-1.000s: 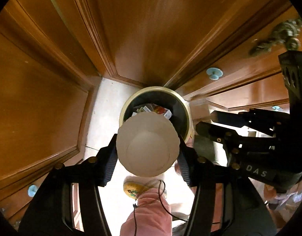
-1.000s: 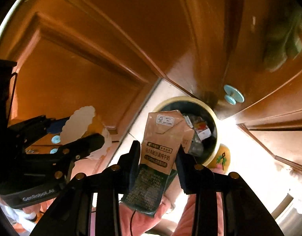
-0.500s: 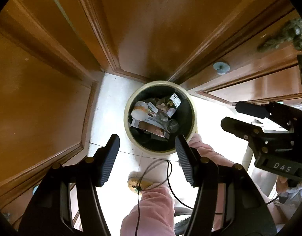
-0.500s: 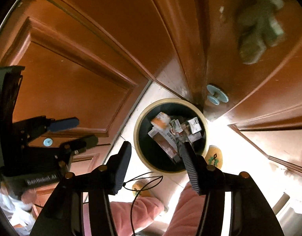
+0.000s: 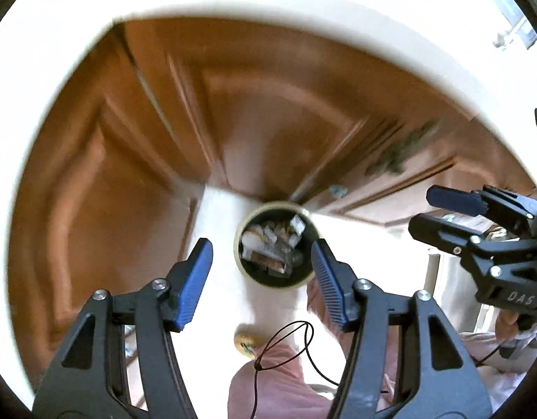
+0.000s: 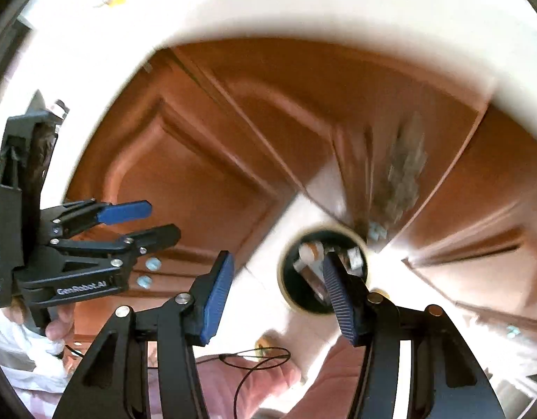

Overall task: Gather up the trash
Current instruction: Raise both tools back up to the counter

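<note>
A round cream-rimmed trash bin (image 5: pixel 272 284) stands on the pale floor far below, with cartons and wrappers (image 5: pixel 265 244) inside it. My left gripper (image 5: pixel 260 247) hangs high above the bin, open, with nothing between its blue pads. In the right wrist view the same bin (image 6: pixel 281 279) lies under my right gripper (image 6: pixel 277 258), which is also open and empty. Each gripper shows in the other's view: the right gripper (image 5: pixel 420 209) at the right edge, the left gripper (image 6: pixel 163 221) at the left. Both views are blurred.
Brown wooden cabinet doors (image 5: pixel 254 111) wrap around the bin's corner, with small blue knobs (image 6: pixel 153 263). A white countertop edge (image 5: pixel 268 3) arcs above them. The person's pink trouser legs (image 5: pixel 279 384), a yellow slipper (image 5: pixel 245 340) and a thin black cable (image 5: pixel 286 342) are below.
The paper cup left my left gripper and the milk carton left my right; both jaws widened. Both grippers then rose, so the bin looks smaller and the countertop edge came into view.
</note>
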Demonstrator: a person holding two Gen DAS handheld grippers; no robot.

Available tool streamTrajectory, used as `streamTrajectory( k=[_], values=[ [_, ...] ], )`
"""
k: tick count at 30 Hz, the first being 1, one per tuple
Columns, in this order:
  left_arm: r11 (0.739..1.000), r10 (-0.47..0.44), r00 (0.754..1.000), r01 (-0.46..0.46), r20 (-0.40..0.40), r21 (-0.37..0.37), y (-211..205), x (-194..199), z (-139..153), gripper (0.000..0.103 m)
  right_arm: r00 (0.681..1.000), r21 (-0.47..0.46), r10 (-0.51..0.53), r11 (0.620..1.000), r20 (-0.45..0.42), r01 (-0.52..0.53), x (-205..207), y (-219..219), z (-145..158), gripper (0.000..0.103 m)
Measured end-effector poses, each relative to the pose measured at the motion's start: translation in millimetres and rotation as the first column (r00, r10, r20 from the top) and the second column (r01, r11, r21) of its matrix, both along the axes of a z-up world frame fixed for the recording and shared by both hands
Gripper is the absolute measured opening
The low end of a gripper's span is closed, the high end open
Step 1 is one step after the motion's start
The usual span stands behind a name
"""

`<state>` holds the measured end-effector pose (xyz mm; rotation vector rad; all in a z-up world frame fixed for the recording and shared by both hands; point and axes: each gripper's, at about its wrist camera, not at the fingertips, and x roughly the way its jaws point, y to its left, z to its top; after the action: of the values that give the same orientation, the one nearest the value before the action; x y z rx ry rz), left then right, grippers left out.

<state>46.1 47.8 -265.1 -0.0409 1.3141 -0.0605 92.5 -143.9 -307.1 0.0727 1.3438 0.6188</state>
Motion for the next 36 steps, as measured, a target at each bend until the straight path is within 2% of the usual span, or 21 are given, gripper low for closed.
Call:
streamTrajectory(
  k=[4,7,9,13,19,25,31,36],
  values=[
    [0.999,-0.034,0.996,0.032,0.086,0.026,-12,14,57,0.057,0.995,0.042,-0.02,0.999,0.098,0.016,11,-13,72,0.054],
    [0.998,-0.059,0.987,0.052,0.151,0.047,-22,29,105,0.065,0.985,0.072,-0.043,0.997,0.168,0.031,18,-23,118,0.054],
    [0.997,-0.069,0.981,0.059,0.184,0.059,-27,38,129,0.066,0.976,0.092,-0.06,0.995,0.209,0.042,24,-31,145,0.054],
    [0.994,-0.09,0.968,0.071,0.236,0.088,-38,70,176,0.067,0.953,0.111,-0.09,0.992,0.289,0.06,43,-50,191,0.054],
    [0.984,-0.114,0.947,0.066,0.299,0.167,-59,137,226,0.067,0.93,0.135,-0.147,0.985,0.337,0.106,99,-85,243,0.054],
    [0.985,-0.09,0.949,0.04,0.303,0.166,-74,219,262,0.067,0.92,0.179,-0.221,0.969,0.323,0.17,196,-148,301,0.054],
    [0.98,-0.091,0.956,0.037,0.279,0.194,-92,302,285,0.067,0.919,0.189,-0.247,0.962,0.308,0.195,295,-200,362,0.054],
    [0.968,-0.11,0.958,0.043,0.265,0.246,-106,355,286,0.068,0.911,0.213,-0.279,0.952,0.305,0.221,372,-234,404,0.066]
  ],
)
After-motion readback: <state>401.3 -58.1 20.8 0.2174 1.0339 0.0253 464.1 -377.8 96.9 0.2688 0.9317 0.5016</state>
